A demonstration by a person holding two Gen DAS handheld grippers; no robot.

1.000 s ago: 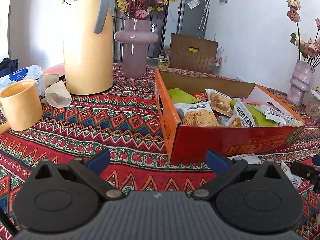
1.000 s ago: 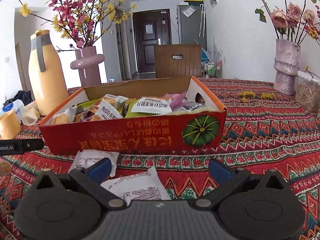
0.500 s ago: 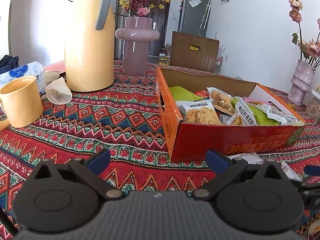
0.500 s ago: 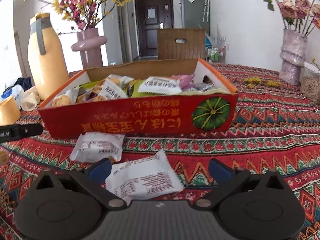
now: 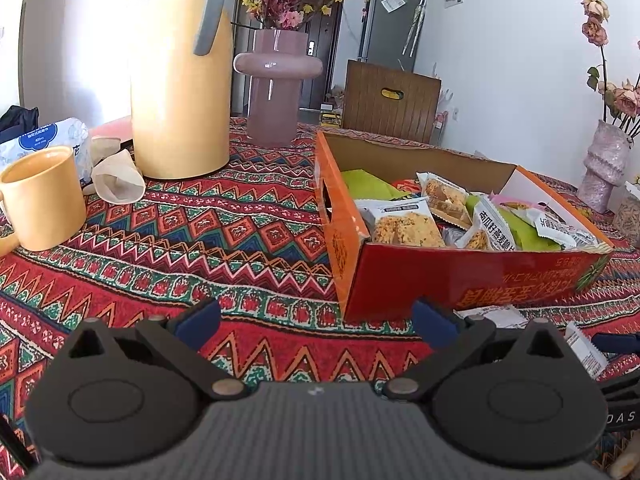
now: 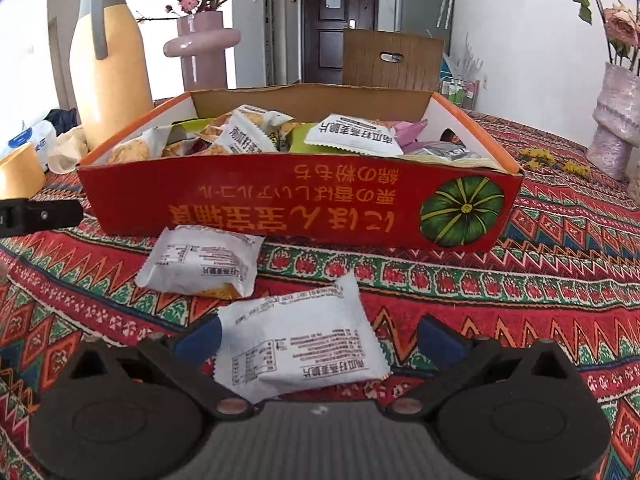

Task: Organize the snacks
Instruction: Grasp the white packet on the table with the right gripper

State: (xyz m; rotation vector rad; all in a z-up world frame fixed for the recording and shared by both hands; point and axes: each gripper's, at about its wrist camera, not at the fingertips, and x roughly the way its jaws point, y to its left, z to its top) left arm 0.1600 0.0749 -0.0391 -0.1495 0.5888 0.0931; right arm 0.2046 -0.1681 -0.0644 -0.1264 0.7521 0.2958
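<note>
Right gripper (image 6: pixel 318 334): fingers spread wide, low over the patterned tablecloth (image 6: pixel 540 280), straddling a white snack packet (image 6: pixel 300 350) without clamping it; it has come closer to this packet than a second ago. Second white packet (image 6: pixel 202 264): just beyond, near the front wall of the red cardboard box (image 6: pixel 300 204). Left gripper (image 5: pixel 316 320): fingers apart, empty, above the cloth by the box's near corner, little moved. Box contents: oat-crisp packets (image 5: pixel 404 228), green wrappers. Far side: yellow thermos jug (image 5: pixel 180 80), mauve vase (image 5: pixel 276 88), yellow mug (image 5: pixel 42 196). Room: white walls, dark door.
</note>
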